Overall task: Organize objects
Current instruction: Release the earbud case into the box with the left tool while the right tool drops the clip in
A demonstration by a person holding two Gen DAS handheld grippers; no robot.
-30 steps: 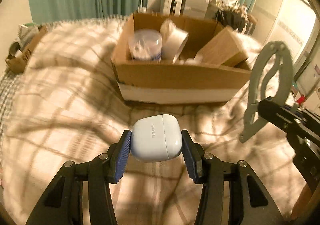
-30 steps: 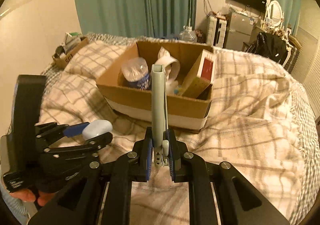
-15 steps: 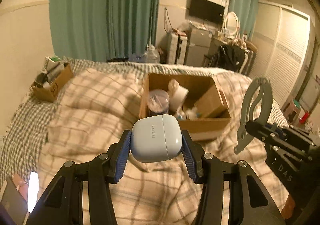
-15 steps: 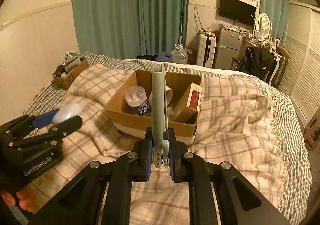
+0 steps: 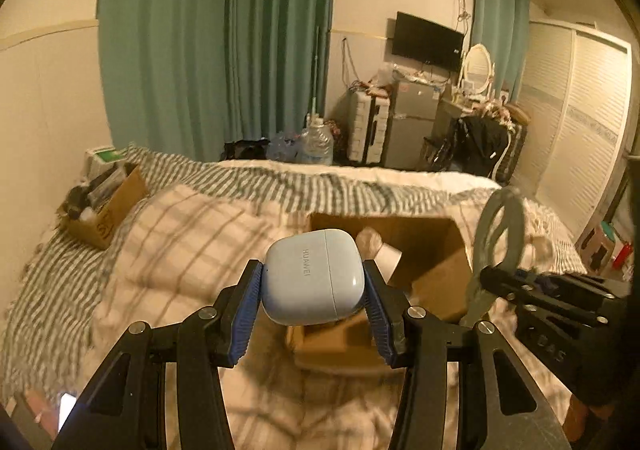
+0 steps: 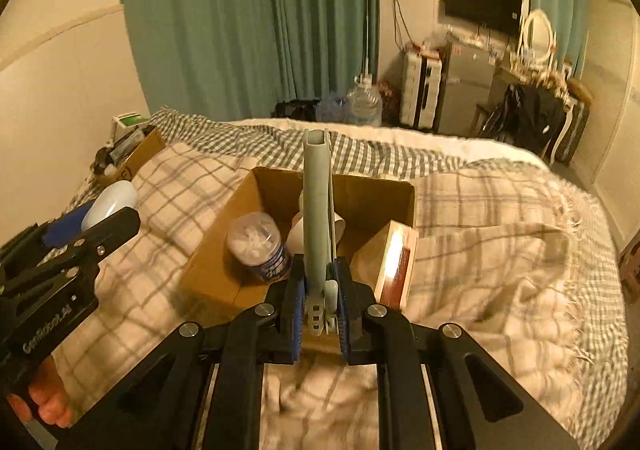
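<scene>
On plaid bedspread [image 6: 500,250], cardboard box [image 6: 224,242]

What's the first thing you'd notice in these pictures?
A pale blue earbud case, pinched in the left tool above the checked blanket. Beside it, the right tool is clamped on a grey-green clip, in front of an open cardboard box on the bed.

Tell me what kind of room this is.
Most likely a lived-in bedroom: a bed under a plaid blanket fills the foreground, green curtains hang behind it, and a wall-mounted TV sits above an oval vanity mirror and a cluttered dresser.
</scene>
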